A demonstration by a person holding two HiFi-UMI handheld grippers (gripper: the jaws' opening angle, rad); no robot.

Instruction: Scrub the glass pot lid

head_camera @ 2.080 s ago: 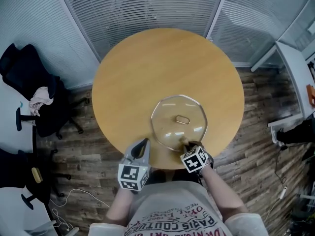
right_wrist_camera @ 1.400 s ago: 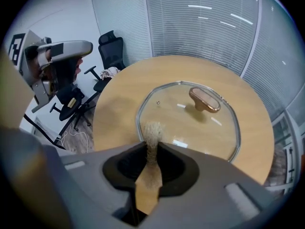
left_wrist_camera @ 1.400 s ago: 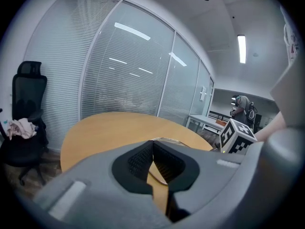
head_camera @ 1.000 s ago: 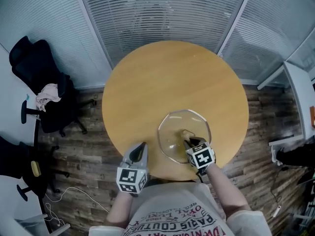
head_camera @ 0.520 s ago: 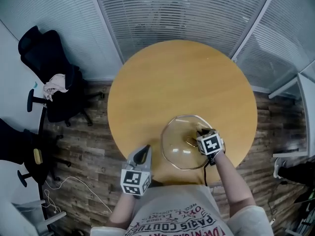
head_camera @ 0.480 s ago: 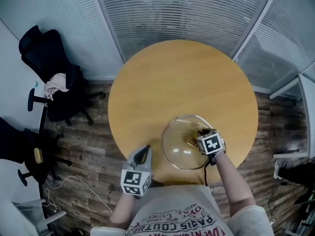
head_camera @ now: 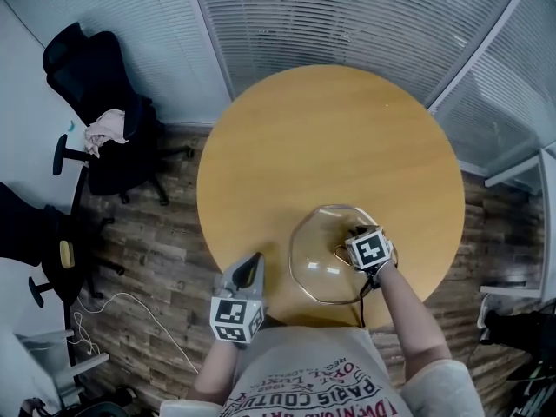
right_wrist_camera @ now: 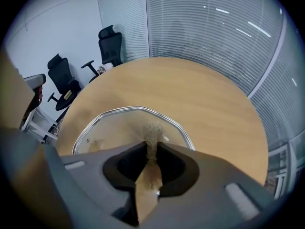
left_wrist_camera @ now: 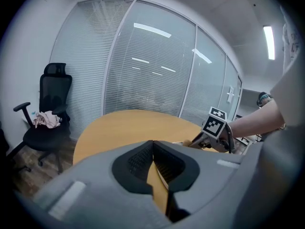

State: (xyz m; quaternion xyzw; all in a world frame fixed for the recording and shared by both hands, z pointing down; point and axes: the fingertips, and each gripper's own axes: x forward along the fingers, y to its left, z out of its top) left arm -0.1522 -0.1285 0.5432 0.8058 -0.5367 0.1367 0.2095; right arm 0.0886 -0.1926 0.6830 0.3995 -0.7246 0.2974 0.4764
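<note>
Two grippers, only one working on the lid.
The right gripper (head_camera: 354,232), clamped on a brown scrub pad (right_wrist_camera: 152,136), presses it onto the glass pot lid (head_camera: 314,263), which lies on the round wooden table (head_camera: 321,137) near the person's edge. Two seconds ago it rubbed the lid's near rim; now it sits right of the middle. The left gripper (head_camera: 253,262), jaws together on nothing, has stayed by the table's near edge.

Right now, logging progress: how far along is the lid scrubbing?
Done: right tongs clamp a tan fibrous scrub pad. In hand: pad touches the clear octagonal glass pot lid. To do: remaining glass; cleanliness unreadable. Idle: left tongs, shut.
</note>
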